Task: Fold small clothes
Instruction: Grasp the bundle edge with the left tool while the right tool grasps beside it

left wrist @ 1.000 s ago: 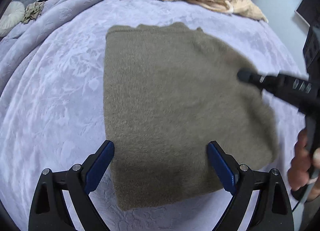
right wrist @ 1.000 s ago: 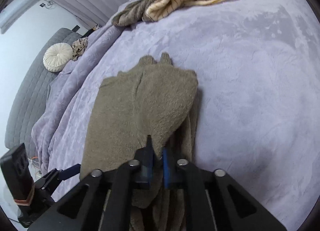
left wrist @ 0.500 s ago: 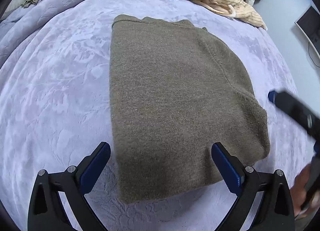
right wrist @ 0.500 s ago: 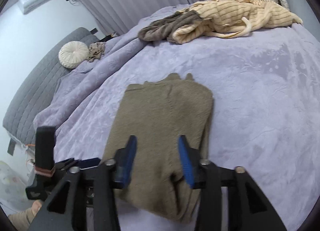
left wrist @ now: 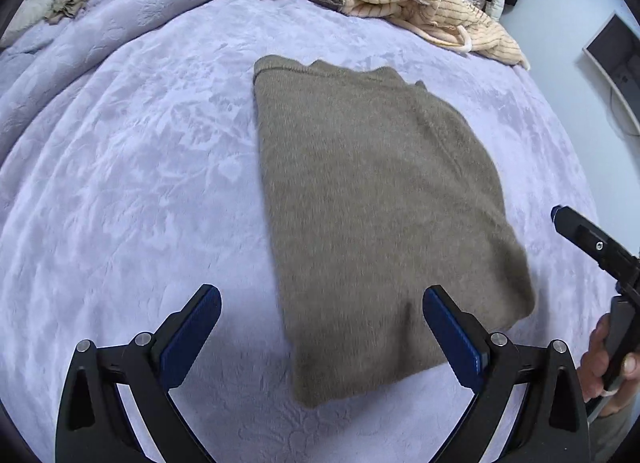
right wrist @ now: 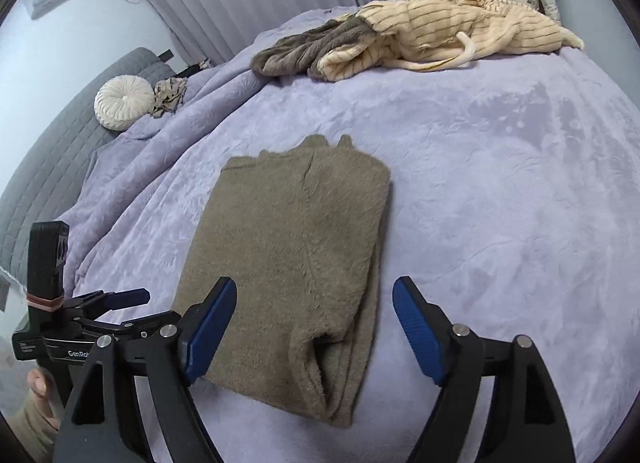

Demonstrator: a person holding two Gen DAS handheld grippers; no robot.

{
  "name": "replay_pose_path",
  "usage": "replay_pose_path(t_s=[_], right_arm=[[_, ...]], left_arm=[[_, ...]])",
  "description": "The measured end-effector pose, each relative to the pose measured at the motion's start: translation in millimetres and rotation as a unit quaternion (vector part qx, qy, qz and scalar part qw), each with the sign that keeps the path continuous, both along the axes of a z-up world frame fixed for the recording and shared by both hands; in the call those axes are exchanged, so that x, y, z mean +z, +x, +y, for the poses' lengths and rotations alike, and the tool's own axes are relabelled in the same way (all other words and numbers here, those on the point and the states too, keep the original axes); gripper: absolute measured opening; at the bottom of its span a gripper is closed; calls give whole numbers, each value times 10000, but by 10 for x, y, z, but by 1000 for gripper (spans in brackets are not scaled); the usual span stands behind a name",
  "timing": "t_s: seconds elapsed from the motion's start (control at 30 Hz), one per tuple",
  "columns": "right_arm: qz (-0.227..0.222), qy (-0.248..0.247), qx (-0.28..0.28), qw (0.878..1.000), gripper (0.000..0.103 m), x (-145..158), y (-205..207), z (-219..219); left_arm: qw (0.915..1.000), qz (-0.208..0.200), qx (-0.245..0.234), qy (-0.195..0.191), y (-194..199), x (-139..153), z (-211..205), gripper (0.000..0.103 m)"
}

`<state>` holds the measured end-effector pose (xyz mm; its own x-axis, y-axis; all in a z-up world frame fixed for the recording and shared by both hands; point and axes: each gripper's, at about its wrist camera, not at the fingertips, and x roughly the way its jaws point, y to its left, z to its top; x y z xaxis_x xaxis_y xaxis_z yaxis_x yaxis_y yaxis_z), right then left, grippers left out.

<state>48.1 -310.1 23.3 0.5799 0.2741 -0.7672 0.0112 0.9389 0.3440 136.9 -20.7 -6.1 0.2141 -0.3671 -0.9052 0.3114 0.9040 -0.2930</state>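
Lavender bedspread point(right wrist: 500, 191) bears folded sweater point(right wrist: 296, 247), clothes pile point(right wrist: 420, 43) beyond; left claw point(left wrist: 320, 331) spread, right claw point(right wrist: 314, 327) opening, both empty.

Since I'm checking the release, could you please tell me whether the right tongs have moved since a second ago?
Yes. The right tongs were shut on the olive sweater; now they are opening with nothing gripped, lifted back from it.
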Motion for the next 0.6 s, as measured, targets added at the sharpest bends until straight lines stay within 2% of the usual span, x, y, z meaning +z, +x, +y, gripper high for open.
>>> replay_pose_path(t_s=[0.1,0.27,0.33,0.43,0.47,0.5,0.6], right_arm=[[235,141,-166,9995,83,-92,134,-157],[726,793,-37,9942,83,-462,459,-214],[992,823,-54,9916,83,-670,610,-188],[1188,1361,37,9835,83,-918,767,-136],[1166,1425,130,9828,82,-957,805,-79],[1148,1413,257,9829,77,-974,840,-11],[1168,1242,316,9849,57,-970,926,112]], left_arm=[[9975,506,108,-474,293,-138,78,100],[9881,1086,218,-1070,633,-428,114,100],[9844,1284,236,-1177,708,-563,60,100],[9830,1325,192,-1258,764,-662,-76,100],[9839,1264,140,-1257,769,-668,-145,95],[9845,1228,44,-1254,764,-669,-224,86],[9903,1002,-89,-963,752,-623,-366,70]])
